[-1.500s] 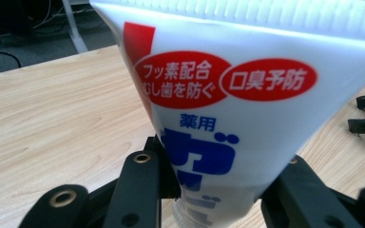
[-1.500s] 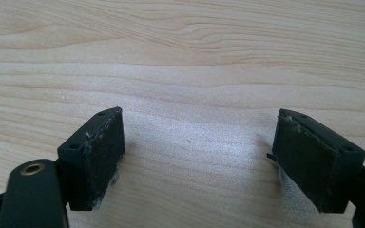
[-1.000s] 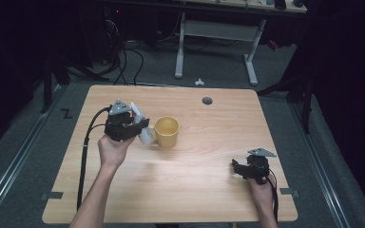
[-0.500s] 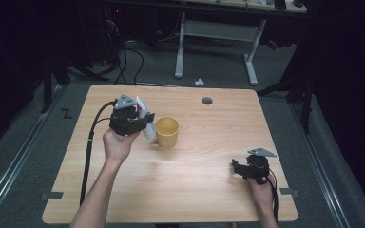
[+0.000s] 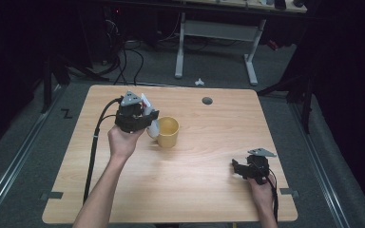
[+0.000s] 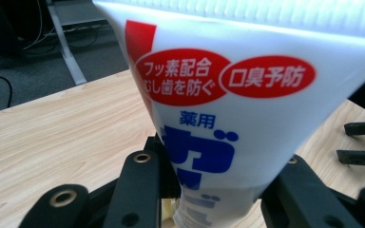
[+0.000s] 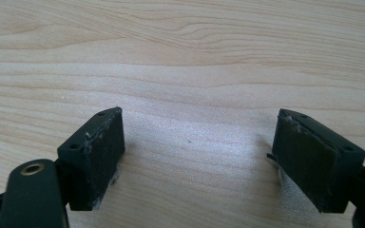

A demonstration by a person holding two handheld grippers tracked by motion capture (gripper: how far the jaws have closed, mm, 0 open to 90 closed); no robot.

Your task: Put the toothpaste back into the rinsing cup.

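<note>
- High view: the left gripper (image 5: 148, 122) holds a white soft plastic toothpaste tube (image 5: 148, 114) with red and blue print, just at the nine o'clock side of the yellow ceramic mug (image 5: 167, 131), which stands a little toward eleven o'clock of the middle of the light wooden table (image 5: 190, 190).
- Against the pictures from a second earlier, the left hand (image 5: 122, 142) has drifted a little toward twelve o'clock and lifted slightly, taking the tube with it; the mug has stayed put.
- Left gripper view: both black jaws are clamped on the lower part of the tube (image 6: 228, 118), whose wide crimped end points up and narrow end down.
- The narrow end hangs at the mug's rim; whether it is inside cannot be told.
- Judged from this, the tube is being stood in the mug, or drawn from it; the grip has not been let go.
- Right gripper view: the right gripper (image 7: 197, 161) has its jaws apart with nothing between them, over bare wood.
- In the high view the right gripper (image 5: 237, 168) rests near the five o'clock corner, unmoved.
</note>
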